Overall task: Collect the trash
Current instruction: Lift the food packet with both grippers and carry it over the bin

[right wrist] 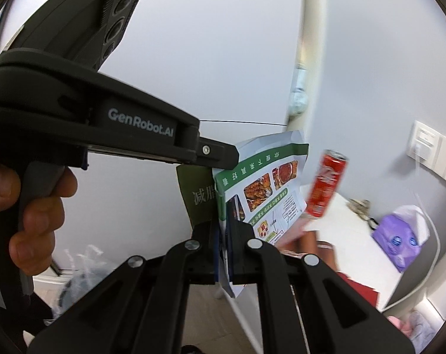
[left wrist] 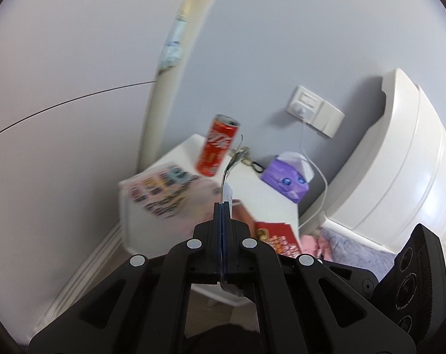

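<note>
Green-printed leaflet [right wrist: 264, 188] is clamped in the right gripper [right wrist: 224, 236] and edge-on in the left gripper [left wrist: 223, 206], evidently for disposal; cola can [left wrist: 218, 144] remains on the surface [left wrist: 270, 200].

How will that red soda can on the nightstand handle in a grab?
The red can looks tall and slim, so it probably tips if nudged. Its top seems opened, so it is likely light and may dent. The round glossy wall could slip or roll.

Pale grey walls [left wrist: 75, 44] meet at a cream pipe [left wrist: 175, 59] in the upper centre; a white headboard [left wrist: 400, 162] fills the right, a wall socket [left wrist: 314, 109] beside it.
</note>
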The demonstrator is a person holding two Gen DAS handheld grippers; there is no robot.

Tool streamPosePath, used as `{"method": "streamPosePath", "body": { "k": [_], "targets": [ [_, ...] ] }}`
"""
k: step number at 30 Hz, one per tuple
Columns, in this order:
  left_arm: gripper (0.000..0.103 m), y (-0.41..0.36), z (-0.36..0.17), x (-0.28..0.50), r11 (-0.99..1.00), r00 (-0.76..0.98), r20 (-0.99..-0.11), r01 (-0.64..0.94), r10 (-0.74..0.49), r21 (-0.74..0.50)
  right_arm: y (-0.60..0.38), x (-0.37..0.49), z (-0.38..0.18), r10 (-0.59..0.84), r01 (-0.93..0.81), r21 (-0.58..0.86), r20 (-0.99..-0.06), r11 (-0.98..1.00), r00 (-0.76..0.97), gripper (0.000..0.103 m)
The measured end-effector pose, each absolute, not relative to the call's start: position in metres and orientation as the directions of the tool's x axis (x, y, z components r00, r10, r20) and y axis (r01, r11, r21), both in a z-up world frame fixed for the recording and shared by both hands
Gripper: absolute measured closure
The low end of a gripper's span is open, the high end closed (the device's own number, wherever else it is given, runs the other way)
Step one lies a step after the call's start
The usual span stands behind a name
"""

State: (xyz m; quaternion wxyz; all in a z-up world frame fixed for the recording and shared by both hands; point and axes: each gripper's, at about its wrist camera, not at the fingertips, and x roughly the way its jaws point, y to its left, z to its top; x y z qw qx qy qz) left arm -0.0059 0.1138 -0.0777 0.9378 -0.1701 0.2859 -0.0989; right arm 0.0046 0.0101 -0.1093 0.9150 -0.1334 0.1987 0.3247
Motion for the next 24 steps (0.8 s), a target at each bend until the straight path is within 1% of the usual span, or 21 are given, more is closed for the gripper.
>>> {"method": "streamPosePath", "body": {
  "k": [8,15,24],
  "targets": [
    [0.103,0.174,-0.093,-0.067,0.923,0.835,-0.519,-0.035,-0.183,-0.382,0.065,-0.035,-0.116,0.626,-0.75,-0.106,-0.481,0.653,0.614,0.097],
    [0.103,0.217,-0.112,-0.119,0.913,0.826,-0.555,-0.151,-0.094,-0.38,0.108,-0.066,-0.133,0.685,-0.829,-0.068,-0.527,0.556,0.503,0.097],
    [0.103,0.249,-0.154,-0.17,0.881,0.792,-0.61,-0.269,-0.028,-0.389,0.149,-0.103,-0.167,0.7,-0.895,-0.03,-0.612,0.444,0.368,0.097]
  ]
}}
